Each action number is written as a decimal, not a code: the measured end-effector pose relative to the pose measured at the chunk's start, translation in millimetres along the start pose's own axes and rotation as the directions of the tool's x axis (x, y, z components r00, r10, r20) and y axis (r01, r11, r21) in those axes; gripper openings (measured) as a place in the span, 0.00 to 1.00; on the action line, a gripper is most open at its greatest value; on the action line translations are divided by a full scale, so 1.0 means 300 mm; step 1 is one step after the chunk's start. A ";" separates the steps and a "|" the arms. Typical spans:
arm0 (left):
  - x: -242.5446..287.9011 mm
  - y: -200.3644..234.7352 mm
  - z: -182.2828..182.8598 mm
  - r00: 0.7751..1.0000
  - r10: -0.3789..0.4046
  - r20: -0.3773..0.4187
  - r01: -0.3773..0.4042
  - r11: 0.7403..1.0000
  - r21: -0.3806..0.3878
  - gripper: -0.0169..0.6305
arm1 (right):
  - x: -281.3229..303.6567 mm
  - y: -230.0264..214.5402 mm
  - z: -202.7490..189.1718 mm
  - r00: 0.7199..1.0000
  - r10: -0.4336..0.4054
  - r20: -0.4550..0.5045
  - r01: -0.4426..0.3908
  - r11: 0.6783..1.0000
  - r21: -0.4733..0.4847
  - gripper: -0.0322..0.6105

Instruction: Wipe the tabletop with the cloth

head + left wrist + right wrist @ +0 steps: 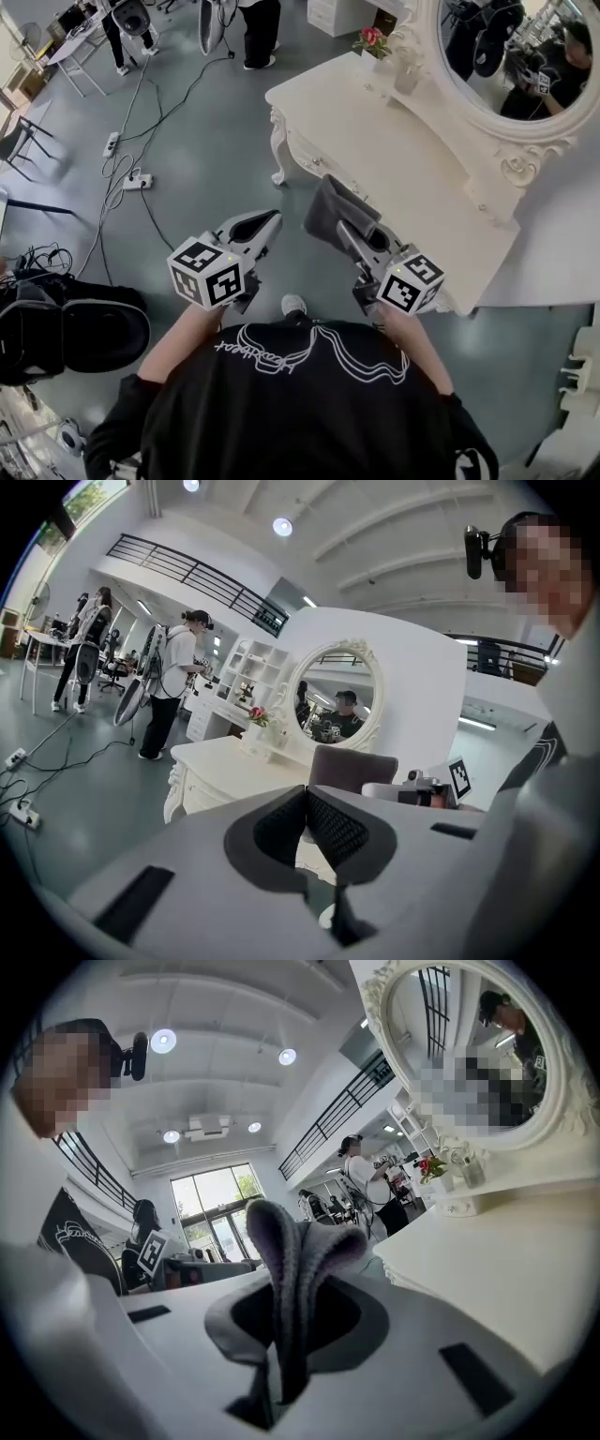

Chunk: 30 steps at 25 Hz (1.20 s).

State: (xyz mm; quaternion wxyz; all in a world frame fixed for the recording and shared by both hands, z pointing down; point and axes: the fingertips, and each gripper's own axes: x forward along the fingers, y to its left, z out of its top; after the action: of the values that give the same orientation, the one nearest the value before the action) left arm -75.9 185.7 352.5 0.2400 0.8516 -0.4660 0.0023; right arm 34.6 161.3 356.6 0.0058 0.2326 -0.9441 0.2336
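A grey cloth (330,211) hangs from my right gripper (345,228), which is shut on it just off the near-left edge of the white dressing table (412,178). In the right gripper view the cloth (292,1269) stands folded up between the jaws, with the tabletop (506,1260) to the right. My left gripper (269,222) is shut with nothing in it, held over the floor left of the table. From the left gripper view the closed pads (309,825) point at the table (234,761), and the cloth (352,769) shows beyond them.
An oval mirror (511,56) stands at the back of the table, with a small flower vase (372,42) and a jar (406,75) beside it. Cables and power strips (127,178) lie on the floor to the left. People stand farther back (258,28).
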 end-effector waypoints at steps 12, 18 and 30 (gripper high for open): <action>0.201 0.239 0.137 1.000 0.024 -0.005 -0.024 1.000 0.006 0.03 | 0.225 -0.232 0.133 1.000 -0.011 -0.015 0.011 1.000 -0.007 0.13; 0.331 0.394 0.185 1.000 -0.010 -0.019 0.010 1.000 -0.001 0.03 | 0.352 -0.359 0.172 0.998 -0.061 -0.008 0.061 0.998 0.002 0.13; 0.685 0.804 0.397 0.983 -0.130 -0.132 0.130 0.991 -0.007 0.03 | 0.735 -0.708 0.341 0.976 -0.218 0.007 0.216 0.972 0.092 0.13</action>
State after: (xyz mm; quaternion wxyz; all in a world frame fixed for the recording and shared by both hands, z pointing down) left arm -177.6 -134.8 392.0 0.2692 0.8784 -0.3925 0.0433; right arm -58.1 -146.7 385.0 0.0129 0.3365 -0.9014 0.2721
